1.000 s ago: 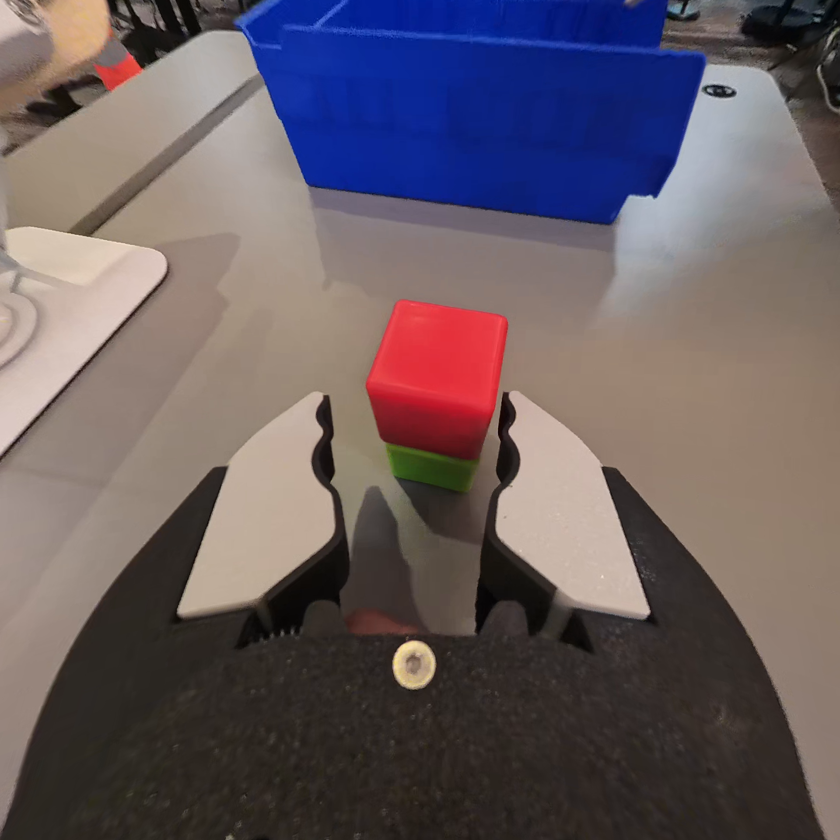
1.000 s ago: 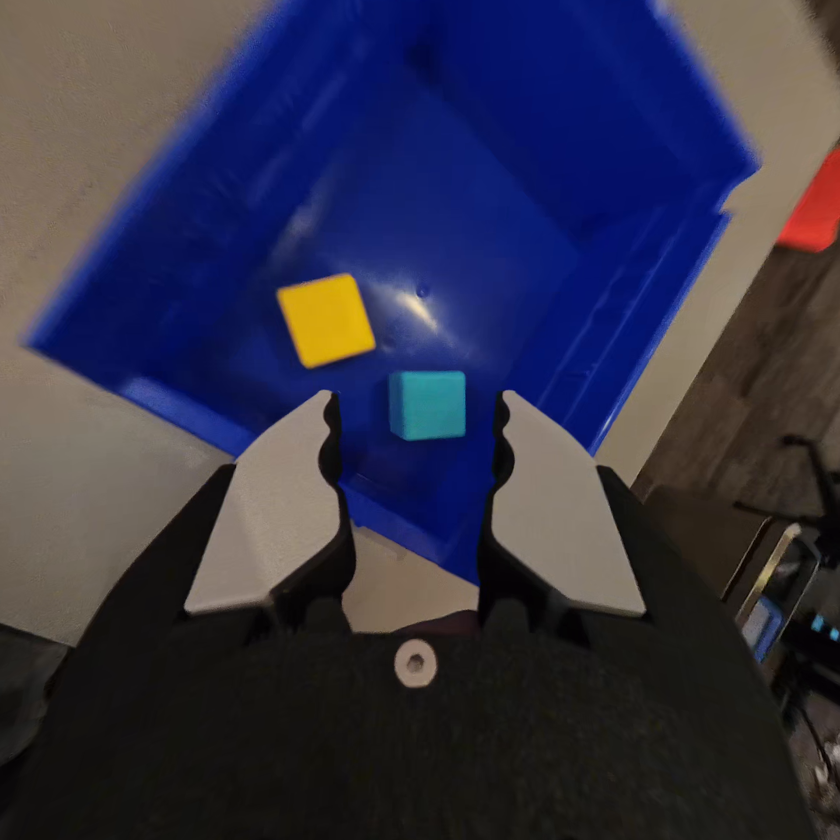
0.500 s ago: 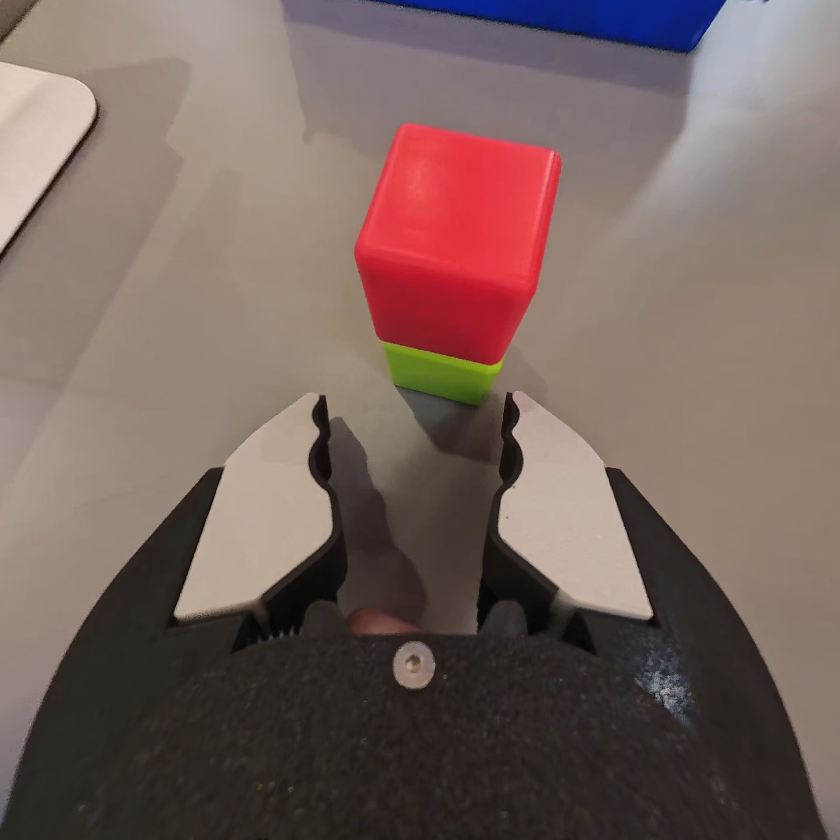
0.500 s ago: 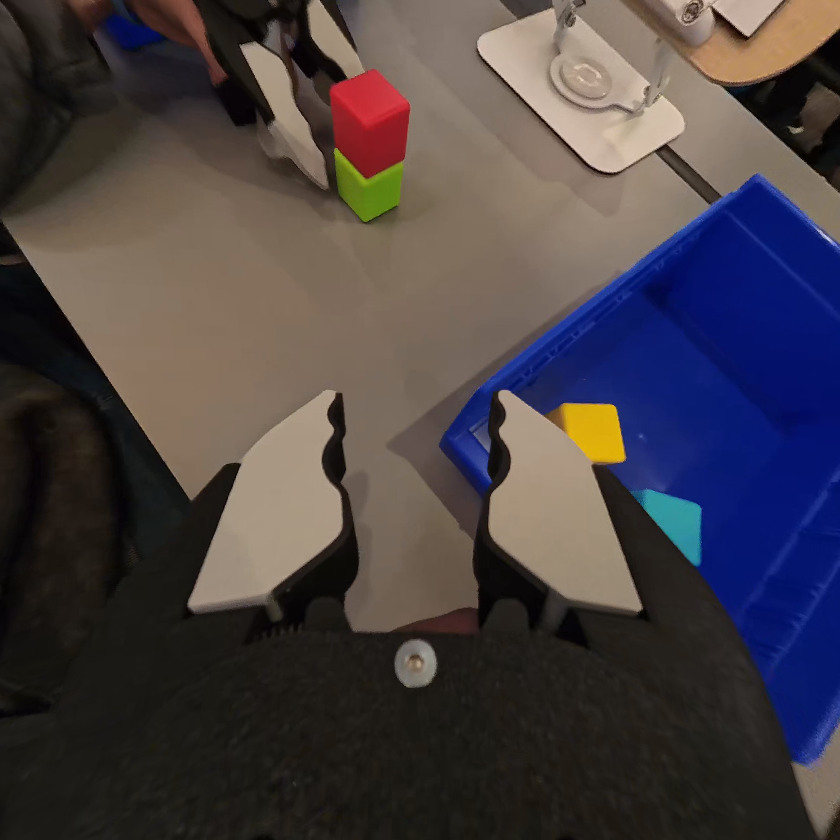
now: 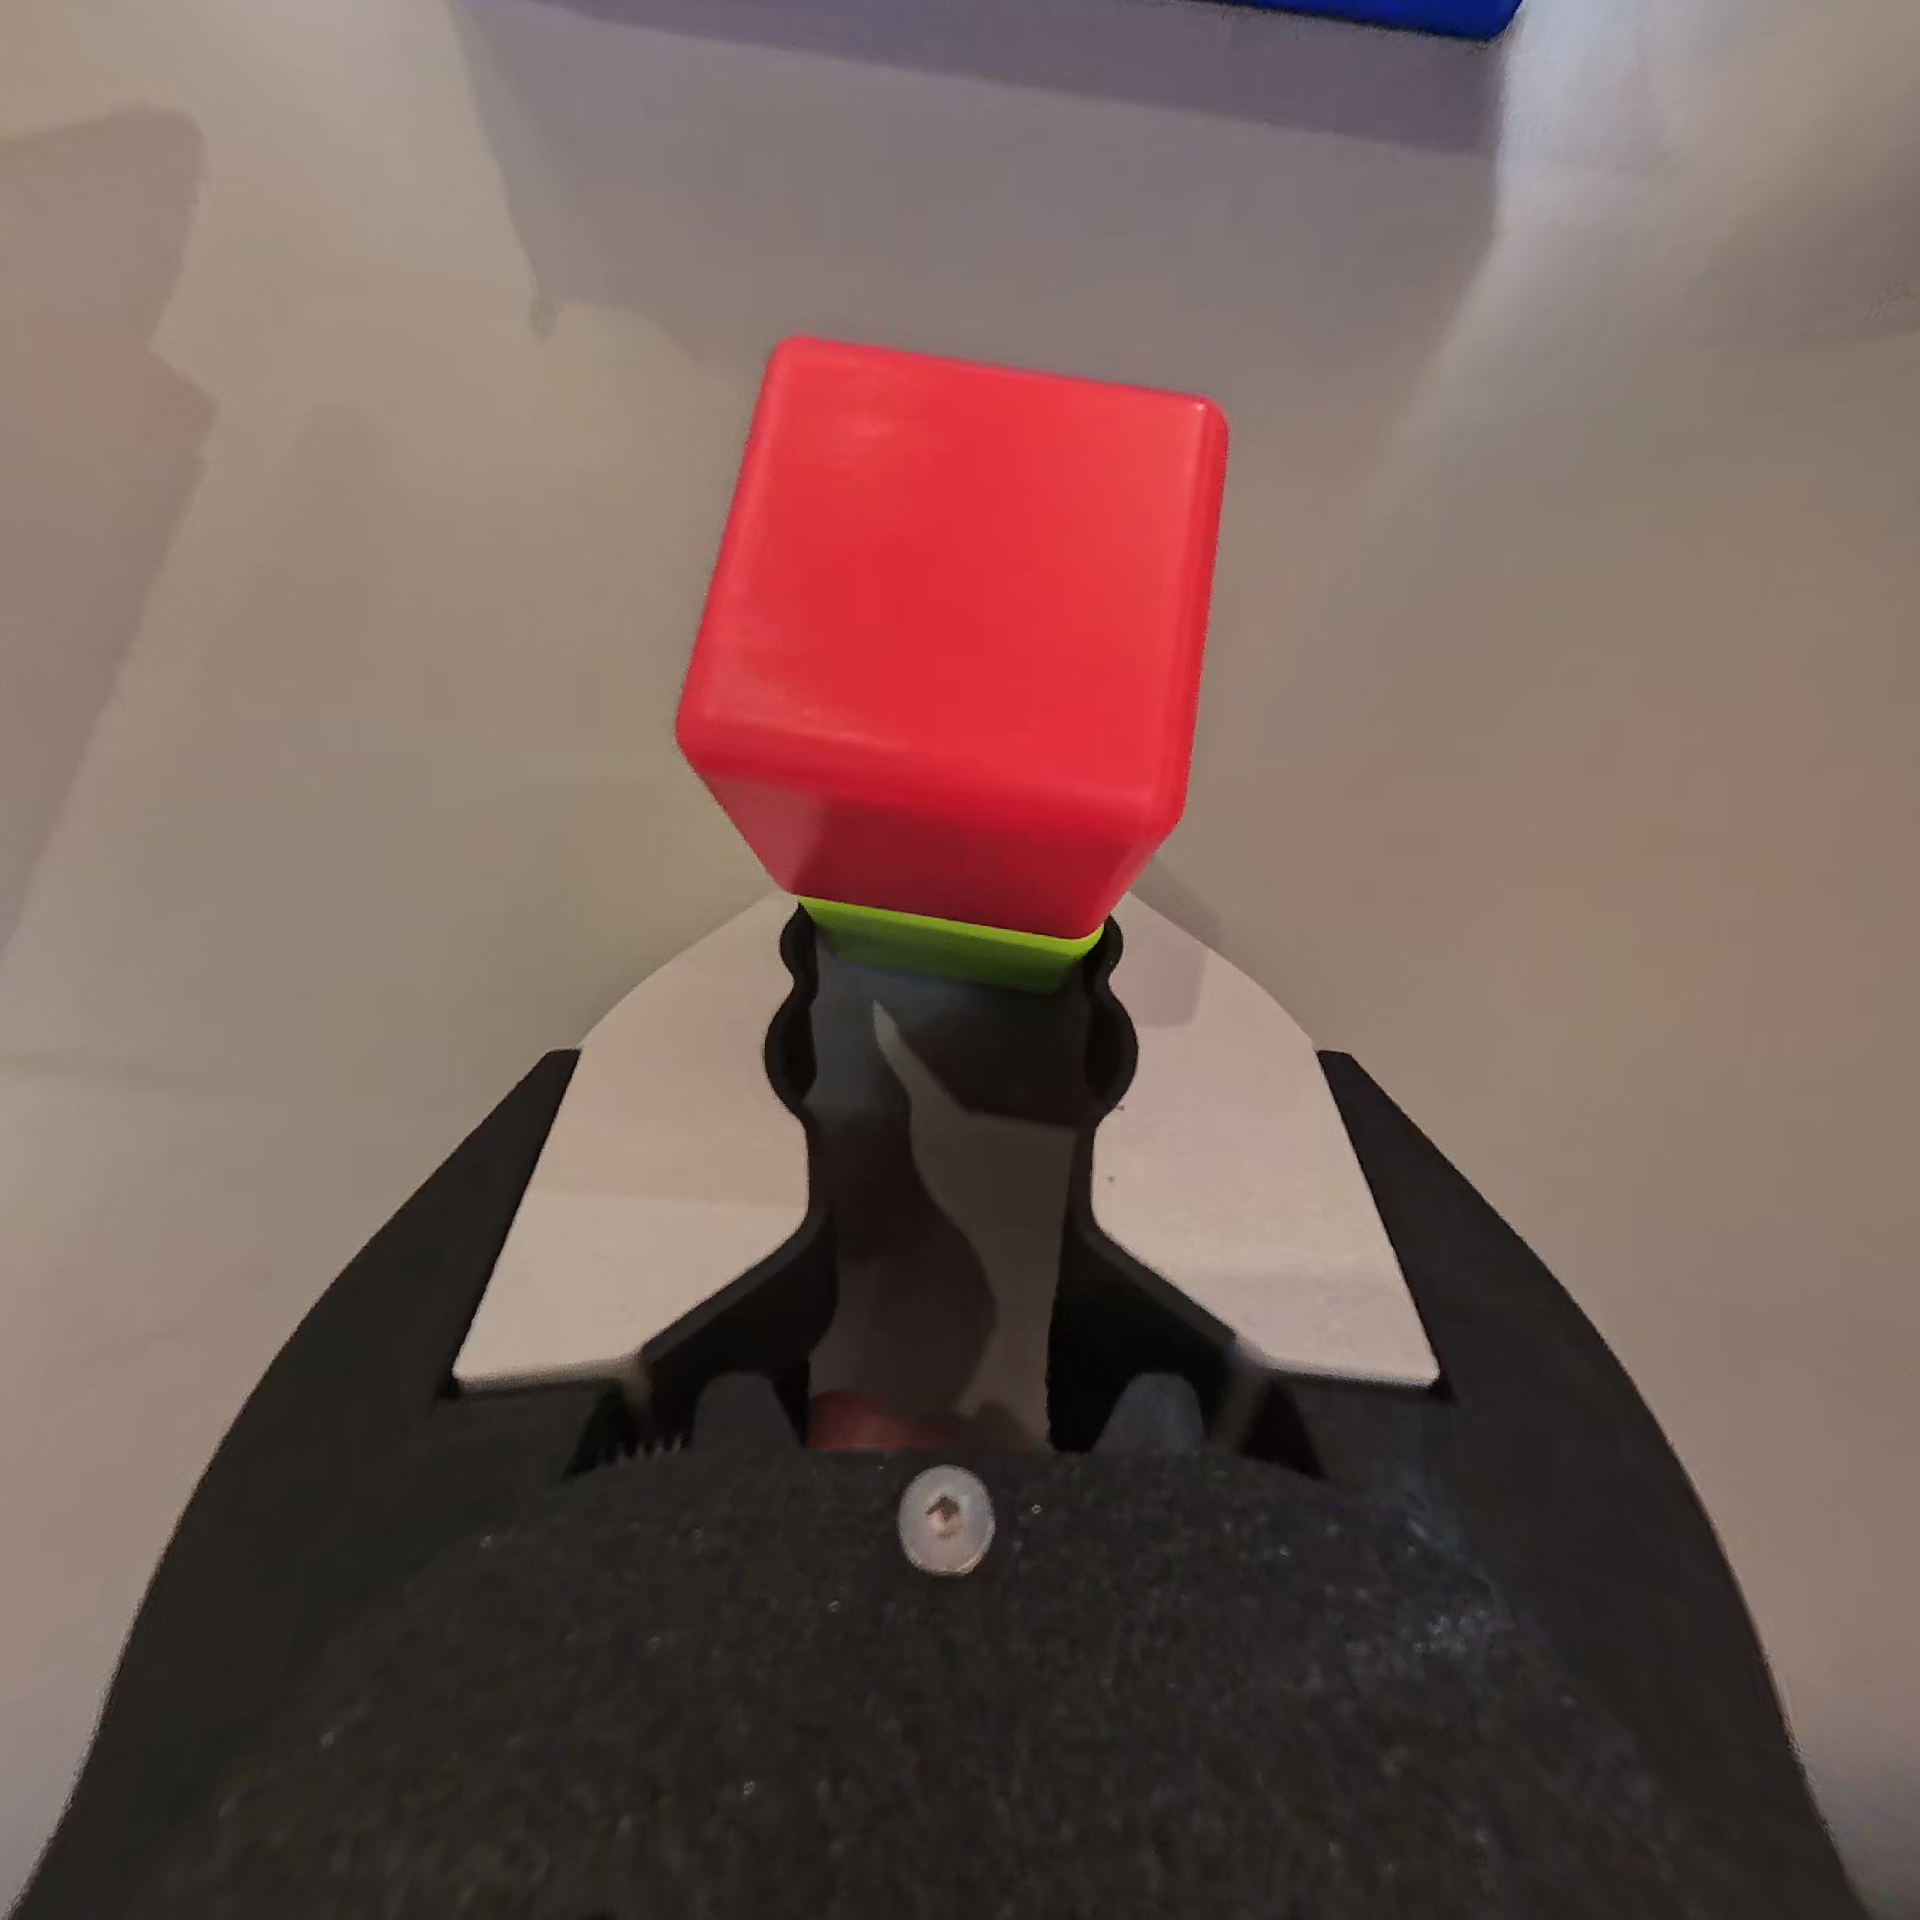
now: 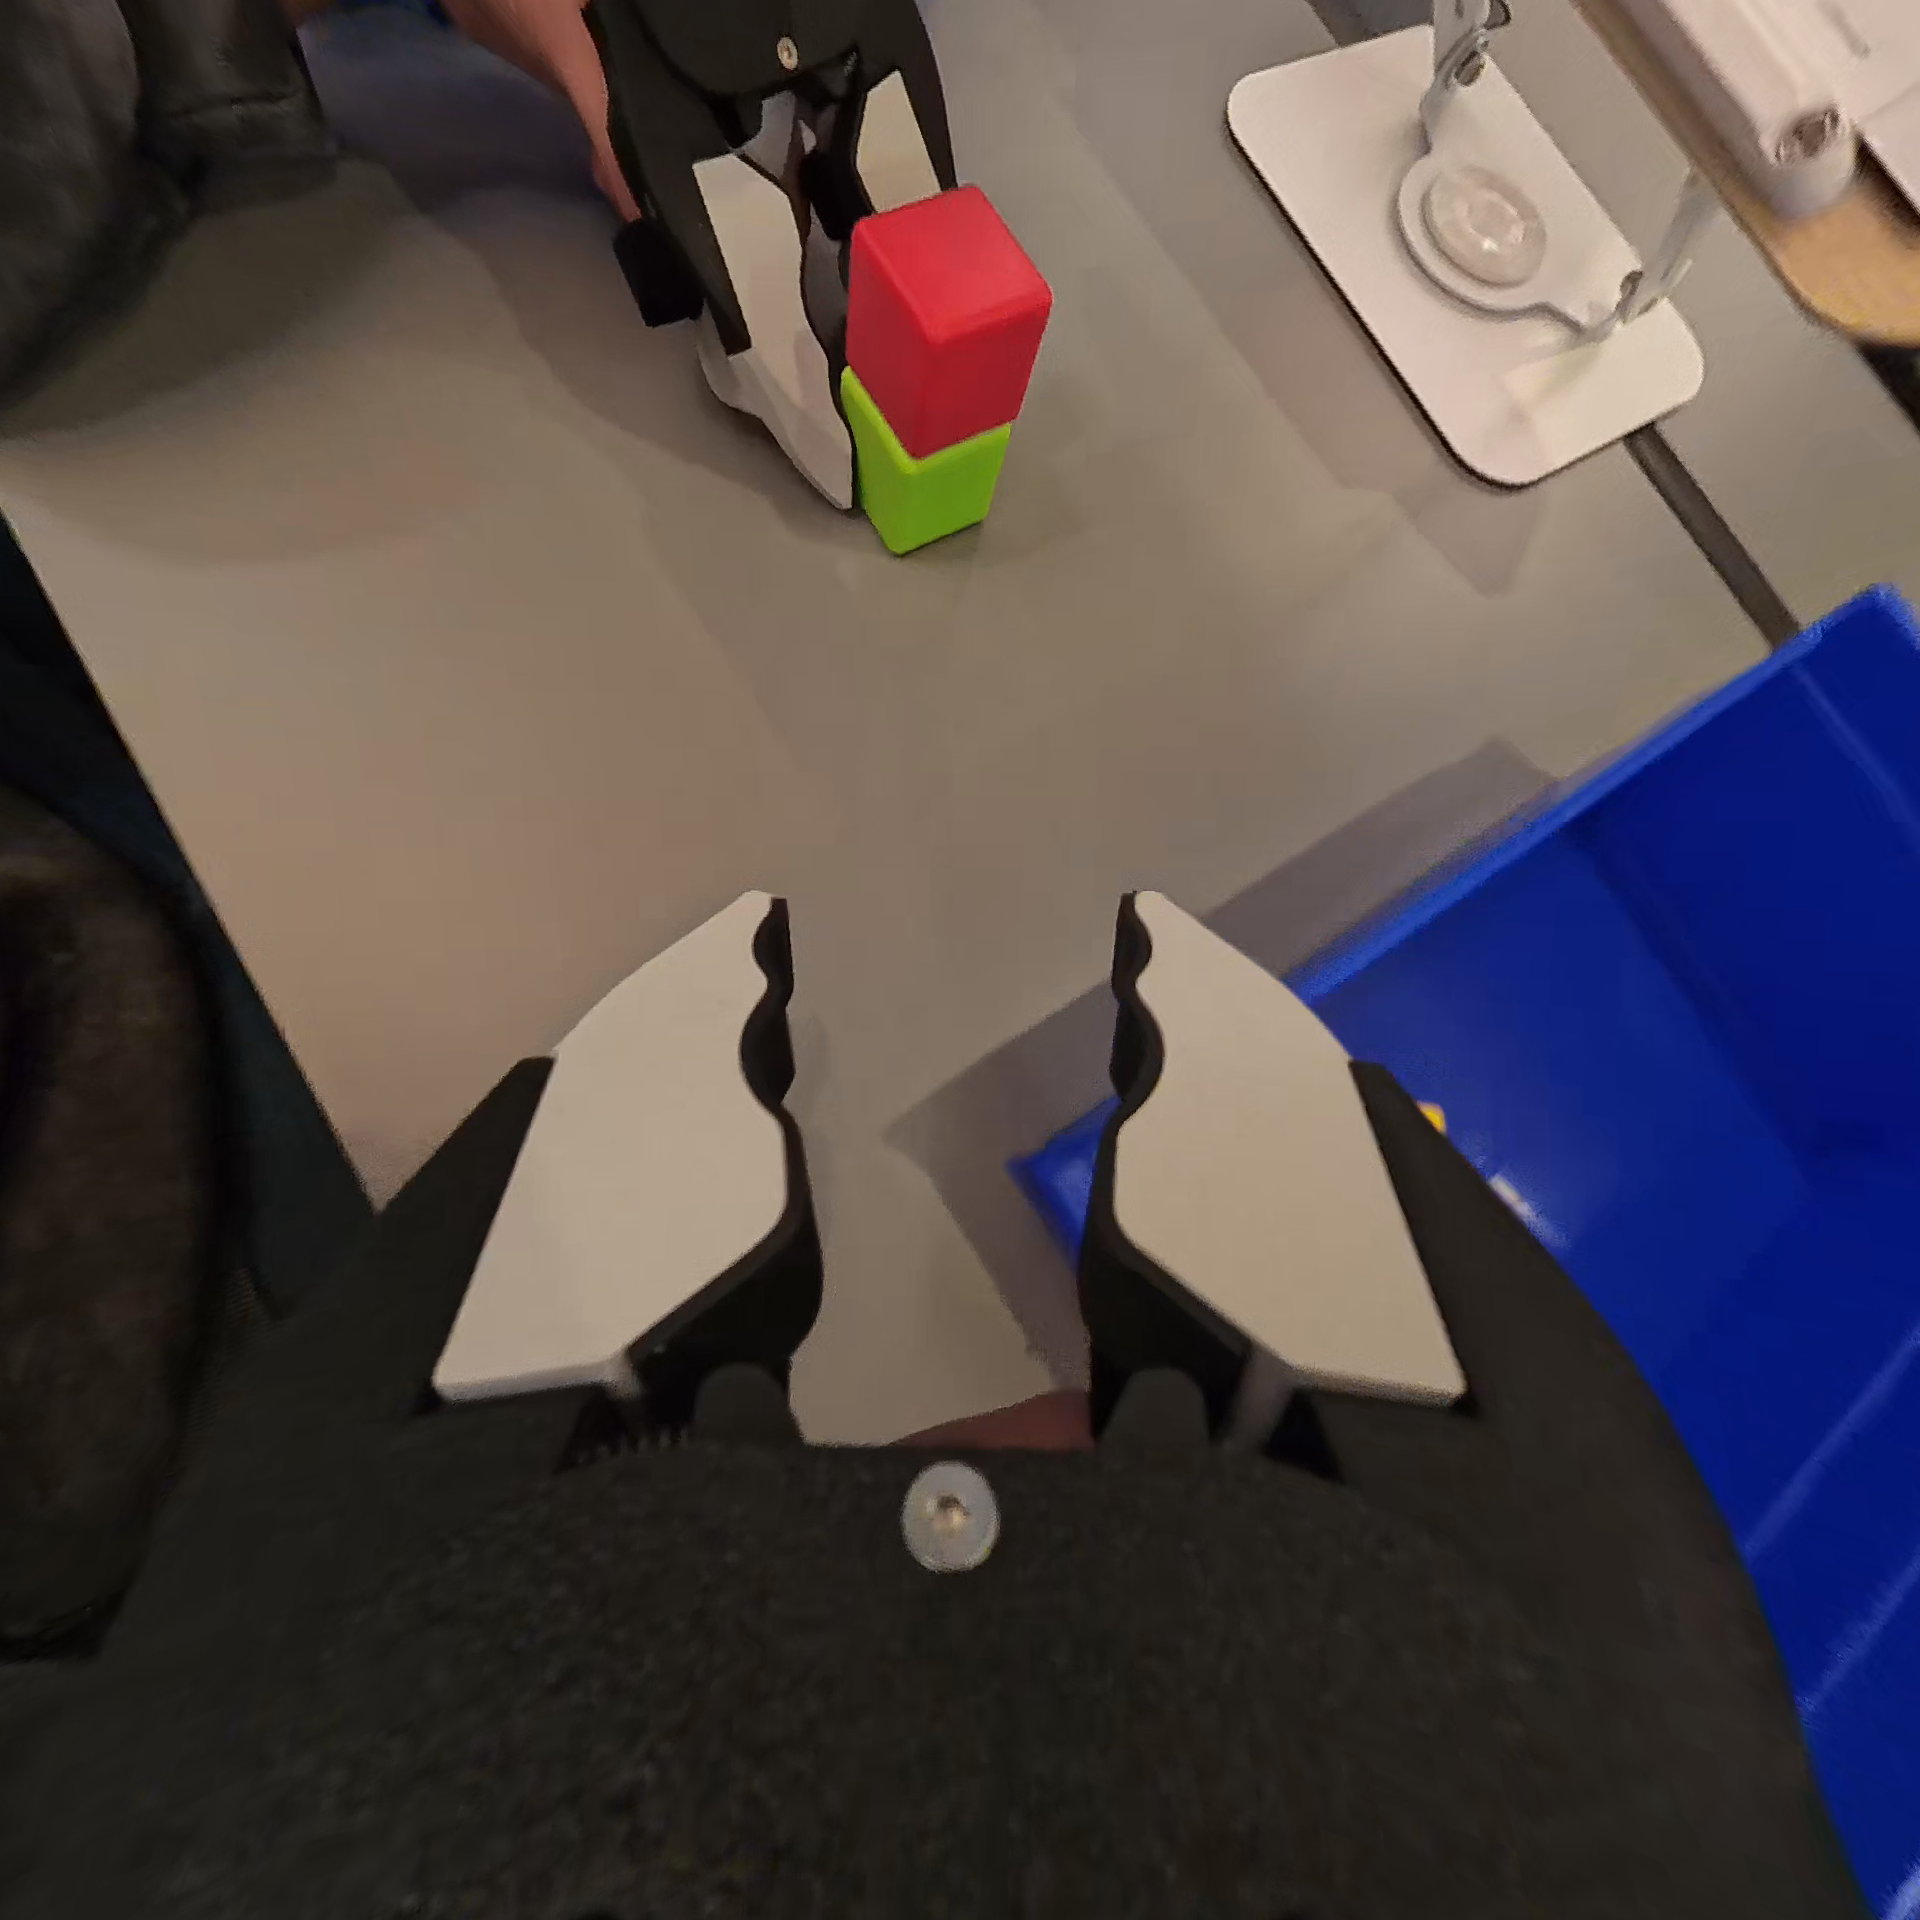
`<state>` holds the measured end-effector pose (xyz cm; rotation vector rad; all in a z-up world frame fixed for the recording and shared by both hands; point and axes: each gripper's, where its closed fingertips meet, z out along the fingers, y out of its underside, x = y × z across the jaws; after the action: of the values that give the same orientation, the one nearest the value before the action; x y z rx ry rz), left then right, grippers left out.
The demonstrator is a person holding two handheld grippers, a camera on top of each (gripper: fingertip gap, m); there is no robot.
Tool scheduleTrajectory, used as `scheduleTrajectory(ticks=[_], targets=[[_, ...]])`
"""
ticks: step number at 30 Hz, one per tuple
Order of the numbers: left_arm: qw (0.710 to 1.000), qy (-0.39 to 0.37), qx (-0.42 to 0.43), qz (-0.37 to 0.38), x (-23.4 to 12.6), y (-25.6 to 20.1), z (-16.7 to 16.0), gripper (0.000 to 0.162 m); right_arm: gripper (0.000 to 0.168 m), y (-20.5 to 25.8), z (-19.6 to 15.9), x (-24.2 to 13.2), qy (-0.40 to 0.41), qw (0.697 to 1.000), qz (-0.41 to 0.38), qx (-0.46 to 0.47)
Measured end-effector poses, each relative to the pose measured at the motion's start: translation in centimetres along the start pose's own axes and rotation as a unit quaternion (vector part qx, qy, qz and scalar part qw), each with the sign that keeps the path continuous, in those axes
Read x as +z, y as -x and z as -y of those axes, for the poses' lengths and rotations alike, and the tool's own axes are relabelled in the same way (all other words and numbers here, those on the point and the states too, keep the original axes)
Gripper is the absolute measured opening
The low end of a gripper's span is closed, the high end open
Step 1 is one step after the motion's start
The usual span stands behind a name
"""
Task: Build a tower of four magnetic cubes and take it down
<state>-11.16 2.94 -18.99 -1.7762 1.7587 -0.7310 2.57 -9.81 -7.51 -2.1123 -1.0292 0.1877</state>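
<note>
Our left tongs (image 5: 951, 961) had come forward in the last second and now pinched the green cube (image 5: 951, 954) at the base of the 2-cube stack, with the red cube (image 5: 956, 613) sitting on top, away from the counter (image 6: 520, 675) edges. Our right tongs (image 6: 951, 940) had swung out of the blue bin (image 6: 1662, 1091) and hung open and empty over the counter. We judged the tower was being braced for a 3rd cube or for separating the 2.
</note>
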Motion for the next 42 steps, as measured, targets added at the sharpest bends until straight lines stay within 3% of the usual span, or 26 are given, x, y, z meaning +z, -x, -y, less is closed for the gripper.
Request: scheduleTrajectory(ticks=[4, 9, 18, 30, 42], targets=[[1.000, 0.000, 0.001, -0.001, 0.0, 0.0, 0.0, 0.049, 0.060, -0.6, 4.4, 2.8, 0.030, 0.997, 0.000, -0.072], [1.000, -0.001, 0.005, 0.000, 0.0, -0.1, 0.0, 0.049, 0.063, 0.0, 10.0, 8.4, 0.052, 0.982, 0.078, -0.161], [1.000, -0.001, 0.006, 0.002, 0.0, -0.1, 0.0, 0.049, 0.068, -0.3, 9.5, 16.5, 0.185, 0.948, 0.131, -0.224], [1.000, -0.001, 0.007, 0.003, 0.0, -0.1, 0.0, 0.049, 0.050, 0.7, 8.9, 17.8, 0.190, 0.946, 0.158, -0.211], [1.000, -0.001, 0.003, 0.005, 0.0, -0.1, 0.0, 0.049, 0.050, 0.2, 9.9, 16.7, 0.158, 0.954, 0.174, -0.184]])
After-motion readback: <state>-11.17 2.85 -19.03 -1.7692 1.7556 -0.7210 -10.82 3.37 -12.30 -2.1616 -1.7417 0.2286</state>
